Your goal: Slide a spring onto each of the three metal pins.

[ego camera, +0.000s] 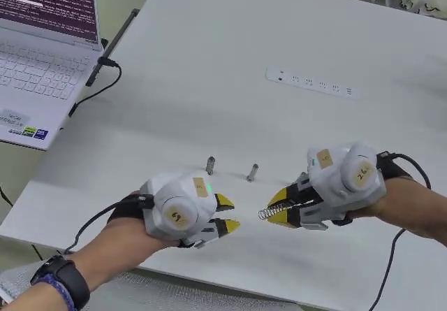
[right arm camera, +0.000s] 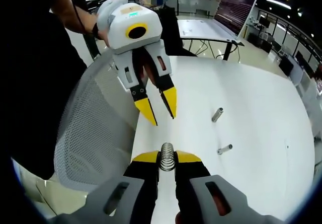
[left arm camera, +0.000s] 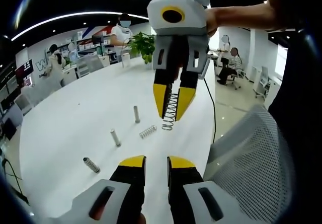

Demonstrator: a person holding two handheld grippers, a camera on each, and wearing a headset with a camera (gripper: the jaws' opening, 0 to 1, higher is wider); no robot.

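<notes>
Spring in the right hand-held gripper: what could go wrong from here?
The spring is pinched only between the right hand-held gripper tips and sticks out, so it may pop free. The pins look unsecured on the table, and the left hand-held gripper is open, so a push could topple one.

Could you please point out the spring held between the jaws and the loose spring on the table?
held spring [left arm camera: 171, 109], left gripper view, its middle coils.
loose spring [left arm camera: 148, 131], left gripper view, its middle coils.

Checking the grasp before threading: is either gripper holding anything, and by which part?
The right gripper holds a spring, pinched by its sides between the jaws, its far end poking out. The left gripper is open and empty.
</notes>
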